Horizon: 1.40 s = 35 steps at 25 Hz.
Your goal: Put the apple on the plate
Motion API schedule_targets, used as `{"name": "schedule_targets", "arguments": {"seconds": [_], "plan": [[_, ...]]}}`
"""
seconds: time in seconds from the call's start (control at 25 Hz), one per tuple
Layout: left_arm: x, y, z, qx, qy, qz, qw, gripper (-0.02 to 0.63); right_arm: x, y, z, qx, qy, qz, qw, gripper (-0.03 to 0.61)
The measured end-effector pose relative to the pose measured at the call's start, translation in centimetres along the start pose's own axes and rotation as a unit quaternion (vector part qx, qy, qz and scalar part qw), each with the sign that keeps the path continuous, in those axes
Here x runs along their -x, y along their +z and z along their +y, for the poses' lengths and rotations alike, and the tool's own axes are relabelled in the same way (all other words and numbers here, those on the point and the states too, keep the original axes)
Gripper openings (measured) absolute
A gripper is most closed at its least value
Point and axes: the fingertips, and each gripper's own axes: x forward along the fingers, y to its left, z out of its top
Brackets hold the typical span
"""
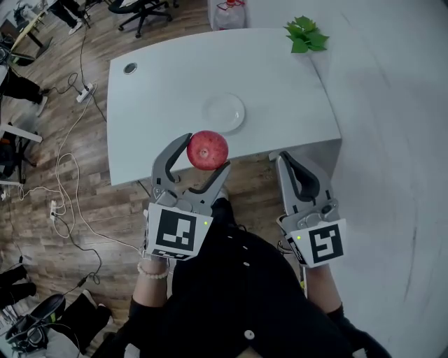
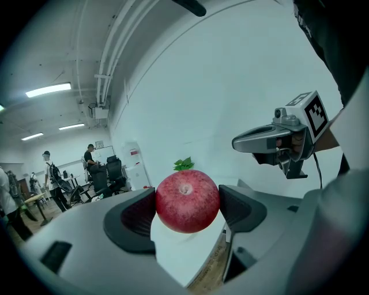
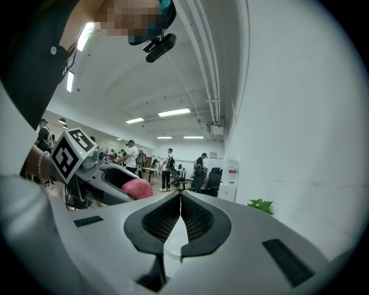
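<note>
A red apple point(image 1: 207, 149) is clamped between the jaws of my left gripper point(image 1: 197, 155), held in the air over the near edge of the white table point(image 1: 161, 98). The left gripper view shows the apple point(image 2: 187, 200) squeezed between both dark pads. A small white plate point(image 1: 224, 112) lies on the table just beyond the apple. My right gripper point(image 1: 292, 162) hangs to the right, off the table's front edge, jaws shut on nothing point(image 3: 180, 219). From the right gripper view the apple point(image 3: 136, 188) shows at the left.
A green leafy sprig point(image 1: 305, 33) lies at the table's far right corner. A cable hole point(image 1: 130, 68) sits at the far left of the table. Cables and a power strip point(image 1: 85, 93) lie on the wood floor at left. An office chair point(image 1: 143, 10) stands beyond the table.
</note>
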Motion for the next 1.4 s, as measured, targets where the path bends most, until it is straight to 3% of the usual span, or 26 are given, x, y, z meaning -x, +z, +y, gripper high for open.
{"name": "schedule_targets", "arguments": {"seconds": [0.84, 1.28, 1.4], "plan": [[-7.4, -1.8, 8.9, 0.021, -0.002, -0.004, 0.9998, 0.354, -11.1, -0.8, -3.4, 0.002, 0.004, 0.020, 1.000, 0.041], [-8.3, -3.3, 10.6, 0.062, 0.012, 0.021, 0.9978, 0.354, -13.0, -1.8, -3.8, 0.002, 0.009, 0.040, 0.999, 0.041], [-8.7, -3.3, 10.7, 0.044, 0.006, 0.014, 0.9989, 0.354, -13.5, -1.8, -4.0, 0.002, 0.015, 0.040, 0.999, 0.041]]}}
